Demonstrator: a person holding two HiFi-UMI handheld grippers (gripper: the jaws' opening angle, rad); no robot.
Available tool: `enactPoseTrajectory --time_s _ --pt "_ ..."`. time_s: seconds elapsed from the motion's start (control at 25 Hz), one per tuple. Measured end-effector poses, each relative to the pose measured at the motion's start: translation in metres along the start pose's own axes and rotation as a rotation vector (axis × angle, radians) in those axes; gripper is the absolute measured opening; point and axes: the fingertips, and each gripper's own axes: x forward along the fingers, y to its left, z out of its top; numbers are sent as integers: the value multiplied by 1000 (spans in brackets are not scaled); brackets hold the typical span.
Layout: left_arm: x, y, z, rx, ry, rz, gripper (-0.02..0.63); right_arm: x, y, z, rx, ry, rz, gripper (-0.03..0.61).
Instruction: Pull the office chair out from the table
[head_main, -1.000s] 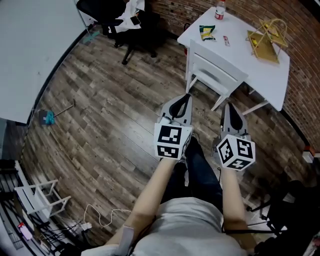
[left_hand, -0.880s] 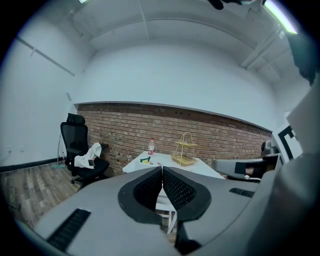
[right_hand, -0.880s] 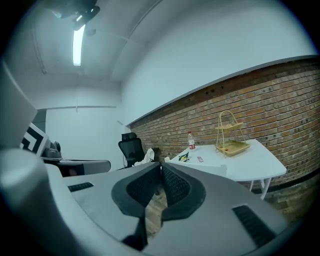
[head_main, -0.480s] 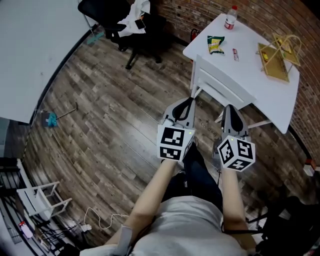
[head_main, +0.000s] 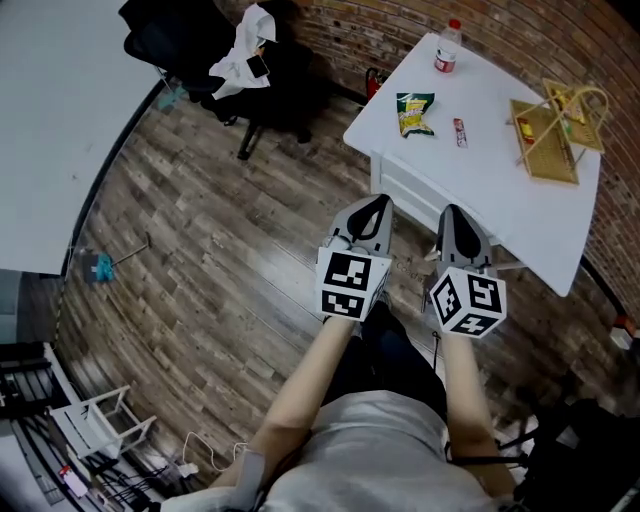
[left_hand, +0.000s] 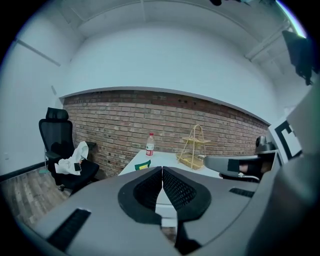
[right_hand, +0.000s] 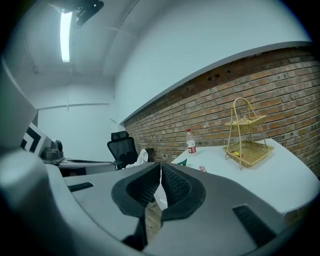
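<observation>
A black office chair (head_main: 200, 45) with a white cloth on its seat stands at the far left by the brick wall, away from both grippers; it also shows in the left gripper view (left_hand: 57, 150) and the right gripper view (right_hand: 122, 147). A white chair (head_main: 405, 188) is tucked under the white table (head_main: 500, 190). My left gripper (head_main: 375, 202) is shut and empty, its tip just short of the white chair's back. My right gripper (head_main: 452, 212) is shut and empty too, at the table's near edge. In their own views the left gripper (left_hand: 162, 170) and right gripper (right_hand: 160, 167) show pads pressed together.
On the table are a bottle (head_main: 446, 50), a green snack bag (head_main: 412, 110), a small red packet (head_main: 461, 132) and a wire basket rack (head_main: 555, 135). A blue object (head_main: 97, 265) lies on the wood floor at left; a white rack (head_main: 115, 430) stands at lower left.
Both grippers have advanced side by side toward the white table, which now sits closer and lower in view. Both stay shut.
</observation>
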Motion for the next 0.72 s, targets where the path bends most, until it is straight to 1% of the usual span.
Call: enactPoseTrajectory --time_s 0.24,0.44,0.56,0.72 --pt "42 -2 6 34 33 -51 17 22 -32 3 -25 20 -46 17" --pt "69 -4 11 107 60 -103 15 31 -62 5 -54 41 -102 17" --pt "86 -5 8 124 84 -153 17 39 -75 1 -54 71 -115 17" --pt "109 -12 -2 183 139 -251 17 52 -88 -8 -88 126 -126 17"
